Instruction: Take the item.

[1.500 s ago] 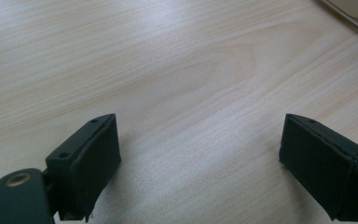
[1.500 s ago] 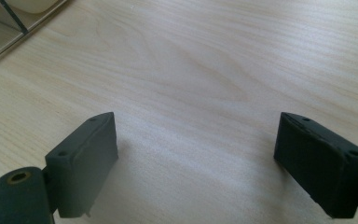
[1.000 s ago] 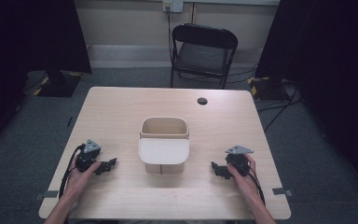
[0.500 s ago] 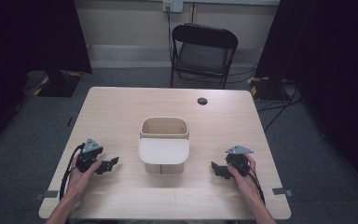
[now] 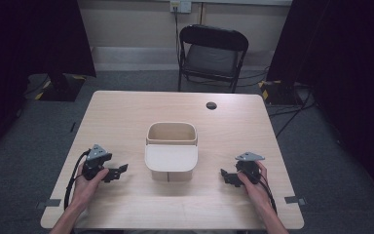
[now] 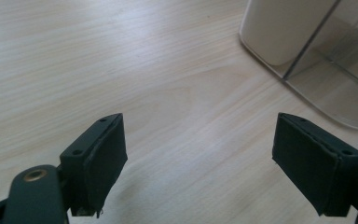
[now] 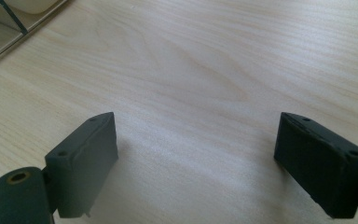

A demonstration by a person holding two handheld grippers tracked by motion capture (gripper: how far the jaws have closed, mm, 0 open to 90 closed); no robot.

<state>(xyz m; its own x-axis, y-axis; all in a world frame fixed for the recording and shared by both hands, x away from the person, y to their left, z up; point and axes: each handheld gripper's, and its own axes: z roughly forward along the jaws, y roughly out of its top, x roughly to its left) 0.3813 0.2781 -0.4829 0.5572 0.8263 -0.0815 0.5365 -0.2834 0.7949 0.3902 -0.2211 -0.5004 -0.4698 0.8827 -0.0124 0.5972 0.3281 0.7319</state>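
On the left of the light wooden desk [image 5: 126, 117], the person's left hand [image 5: 88, 181] rests holding the left gripper [image 5: 119, 170], its jaws spread wide with bare wood between them and nothing held. In the left gripper view, the left gripper [image 6: 200, 163] faces a corner of the cream container [image 6: 279, 28] and a clear panel at its foot. At the middle of the desk stands the cream container [image 5: 171, 151], open-topped, well apart from both grippers. Behind it, near the far edge, lies a small black round object [image 5: 211, 105]. On the right, the right hand [image 5: 253, 183] holds the right gripper [image 5: 226, 176] low over the desk, jaws likewise wide apart and empty; the right gripper [image 7: 196, 163] looks across bare wood. Beyond the desk stands a black folding chair [image 5: 213, 53].
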